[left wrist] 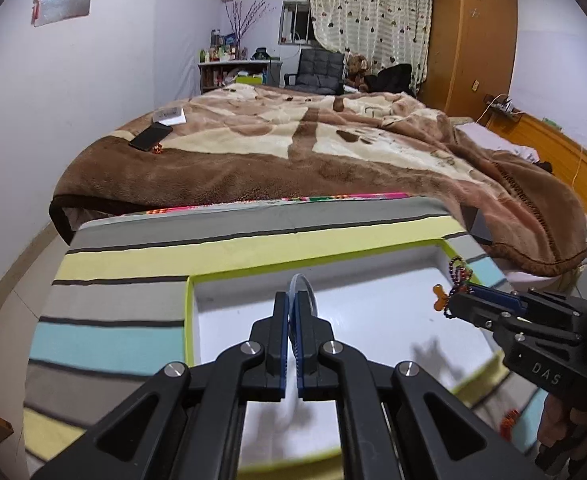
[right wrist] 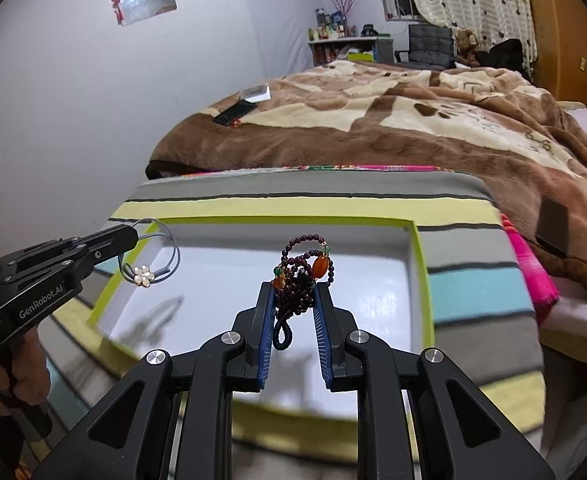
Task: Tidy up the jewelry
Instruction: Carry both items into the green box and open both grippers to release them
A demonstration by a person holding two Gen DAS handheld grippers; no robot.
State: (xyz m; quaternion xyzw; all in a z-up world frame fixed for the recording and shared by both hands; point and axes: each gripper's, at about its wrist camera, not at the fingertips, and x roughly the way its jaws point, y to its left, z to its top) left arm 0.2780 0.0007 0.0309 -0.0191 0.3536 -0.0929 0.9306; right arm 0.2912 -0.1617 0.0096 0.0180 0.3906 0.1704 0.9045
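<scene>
A shallow white tray with a lime-green rim [left wrist: 189, 312] [right wrist: 415, 248] lies on a striped cloth. My left gripper [left wrist: 292, 300] [right wrist: 131, 236] is shut on a grey cord bracelet [left wrist: 307, 286] with a pale flower charm [right wrist: 144, 276], held above the tray's left side. My right gripper [right wrist: 293, 292] [left wrist: 459, 300] is shut on a dark red bead bracelet [right wrist: 305, 264] [left wrist: 459, 276] with orange and green beads, held over the tray's middle.
The striped cloth [left wrist: 133, 260] covers a low table against a bed with a brown blanket [left wrist: 293, 144]. A phone [left wrist: 150, 137] and a white box [left wrist: 169, 116] lie on the bed. A pink cloth [right wrist: 529, 264] is at the table's right edge.
</scene>
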